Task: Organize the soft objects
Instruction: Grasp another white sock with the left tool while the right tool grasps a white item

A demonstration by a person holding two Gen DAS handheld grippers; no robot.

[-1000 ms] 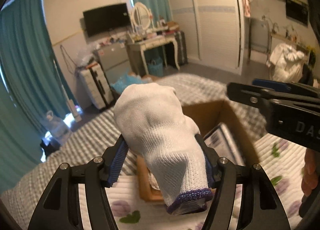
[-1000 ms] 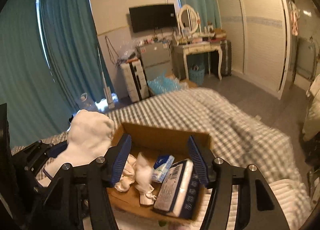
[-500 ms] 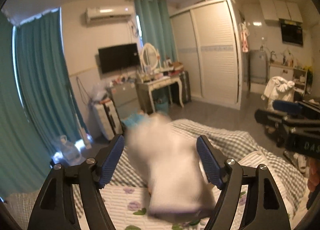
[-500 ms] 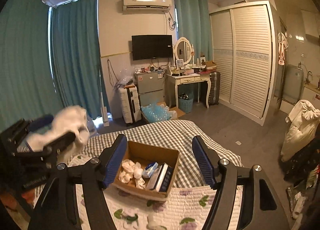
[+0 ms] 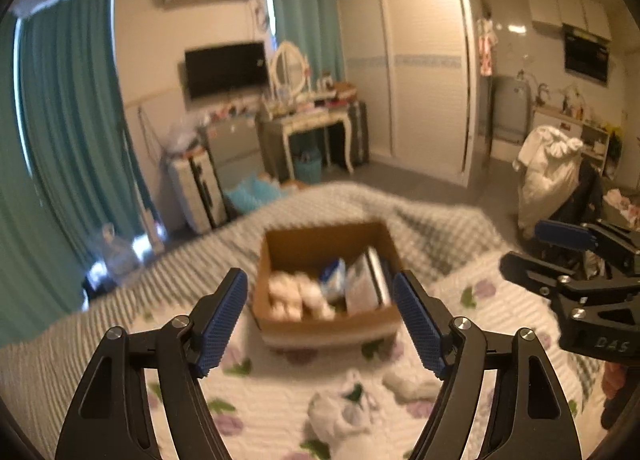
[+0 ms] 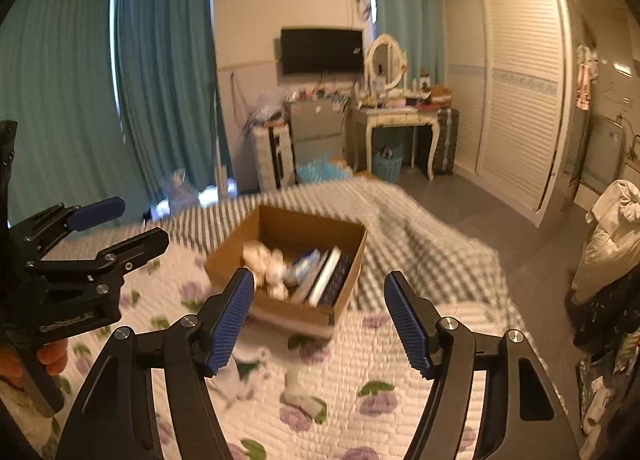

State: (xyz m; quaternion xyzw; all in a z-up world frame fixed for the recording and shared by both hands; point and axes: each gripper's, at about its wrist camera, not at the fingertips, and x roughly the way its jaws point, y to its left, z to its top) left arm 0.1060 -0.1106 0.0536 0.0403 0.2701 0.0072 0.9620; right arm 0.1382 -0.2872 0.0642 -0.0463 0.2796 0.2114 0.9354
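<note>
Right wrist view alone showed a white sock [image 6: 298,390] on the floral quilt [image 6: 400,356]; blurred white gloves [image 5: 298,296] filled the cardboard box [image 5: 326,326]; both grippers [image 5: 322,316] [image 6: 319,314] gaped empty.

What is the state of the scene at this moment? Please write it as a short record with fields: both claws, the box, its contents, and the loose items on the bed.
left claw: open, holds nothing
right claw: open, holds nothing
cardboard box: on the bed, top open
box contents: white soft items at one side, flat packages standing on edge at the other
loose items: white soft pieces on the floral quilt, in front of the box, blurred
bed cover behind box: grey checked blanket
</note>
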